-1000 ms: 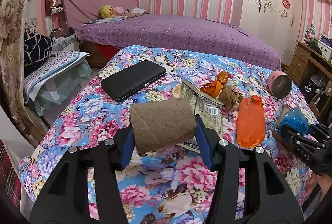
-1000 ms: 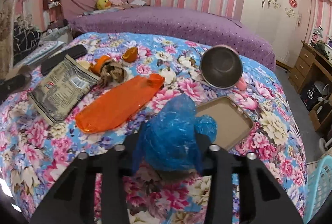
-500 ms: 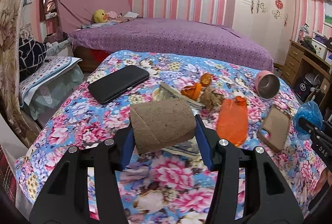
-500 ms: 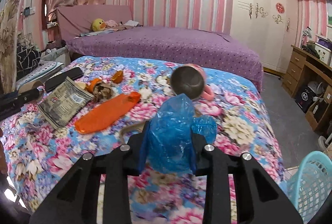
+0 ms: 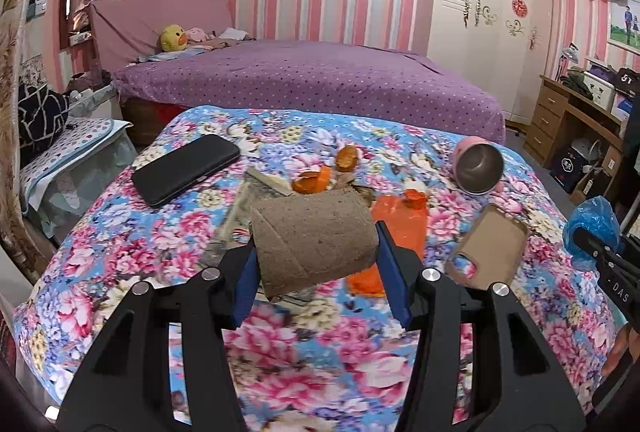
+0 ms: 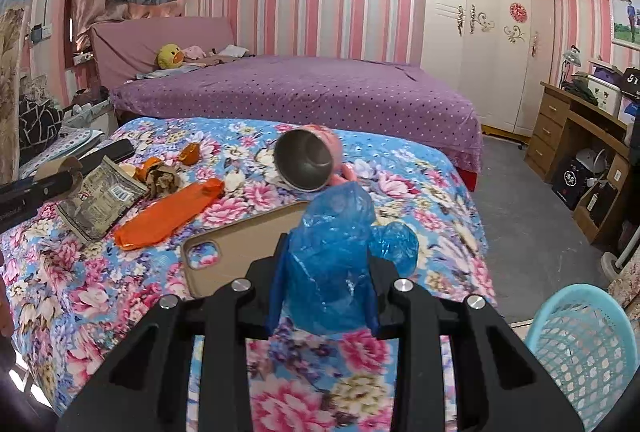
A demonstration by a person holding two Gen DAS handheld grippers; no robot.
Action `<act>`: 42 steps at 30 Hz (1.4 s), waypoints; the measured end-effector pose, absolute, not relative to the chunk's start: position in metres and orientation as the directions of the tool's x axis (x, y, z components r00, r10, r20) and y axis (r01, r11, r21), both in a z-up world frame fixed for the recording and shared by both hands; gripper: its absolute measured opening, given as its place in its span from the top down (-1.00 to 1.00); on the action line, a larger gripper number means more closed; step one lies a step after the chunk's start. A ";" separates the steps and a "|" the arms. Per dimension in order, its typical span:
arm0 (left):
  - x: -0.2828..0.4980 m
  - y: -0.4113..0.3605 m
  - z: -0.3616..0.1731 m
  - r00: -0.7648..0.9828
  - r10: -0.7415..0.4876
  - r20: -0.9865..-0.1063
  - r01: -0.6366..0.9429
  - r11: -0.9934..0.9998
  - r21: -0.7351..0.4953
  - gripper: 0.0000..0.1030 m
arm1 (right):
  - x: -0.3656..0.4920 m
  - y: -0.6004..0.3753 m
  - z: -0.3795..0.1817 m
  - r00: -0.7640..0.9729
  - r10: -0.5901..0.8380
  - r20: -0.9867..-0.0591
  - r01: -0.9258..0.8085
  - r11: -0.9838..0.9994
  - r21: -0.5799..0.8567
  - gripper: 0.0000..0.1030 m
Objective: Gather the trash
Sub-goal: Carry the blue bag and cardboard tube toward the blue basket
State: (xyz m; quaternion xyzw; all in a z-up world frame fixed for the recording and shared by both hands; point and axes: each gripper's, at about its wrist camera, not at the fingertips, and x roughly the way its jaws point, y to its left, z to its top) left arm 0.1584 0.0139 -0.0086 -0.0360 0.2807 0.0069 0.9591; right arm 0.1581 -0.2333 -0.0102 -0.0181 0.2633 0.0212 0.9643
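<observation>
The left gripper (image 5: 316,256) clamps a brown cardboard tube (image 5: 314,238) above the floral bedspread (image 5: 120,232). The right gripper (image 6: 324,284) pinches a crumpled blue plastic bag (image 6: 332,256), with a turquoise mesh basket (image 6: 580,352) near its right.

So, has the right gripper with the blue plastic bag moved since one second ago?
Yes. The right gripper with the crumpled blue plastic bag has pulled back and risen from the beige phone case, toward the light blue mesh basket.

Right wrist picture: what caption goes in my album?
Right gripper holding a blue bag above the flowery bed, basket nearby.
</observation>
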 end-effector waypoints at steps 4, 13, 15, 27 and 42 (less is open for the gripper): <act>0.158 -0.002 -0.008 0.844 -0.022 -0.537 -0.012 0.998 -0.061 0.00 | 0.152 -0.249 -0.007 0.865 0.012 -0.502 -0.032 0.999 -0.032 0.38; 0.156 -0.041 -0.007 0.846 -0.062 -0.530 0.034 0.997 -0.062 0.00 | 0.136 -0.300 -0.002 0.868 -0.051 -0.493 0.036 0.999 -0.040 0.38; 0.154 -0.053 -0.008 0.845 -0.075 -0.530 0.050 0.997 -0.061 0.00 | 0.133 -0.311 -0.001 0.867 -0.066 -0.494 0.051 0.998 -0.045 0.38; 0.143 -0.115 -0.015 0.836 -0.132 -0.533 0.121 0.991 -0.055 0.00 | 0.102 -0.386 -0.003 0.856 -0.153 -0.495 0.146 0.988 -0.053 0.38; 0.122 -0.193 -0.004 0.839 -0.207 -0.503 0.210 0.976 -0.052 0.00 | 0.064 -0.465 -0.009 0.840 -0.216 -0.498 0.231 0.972 -0.033 0.38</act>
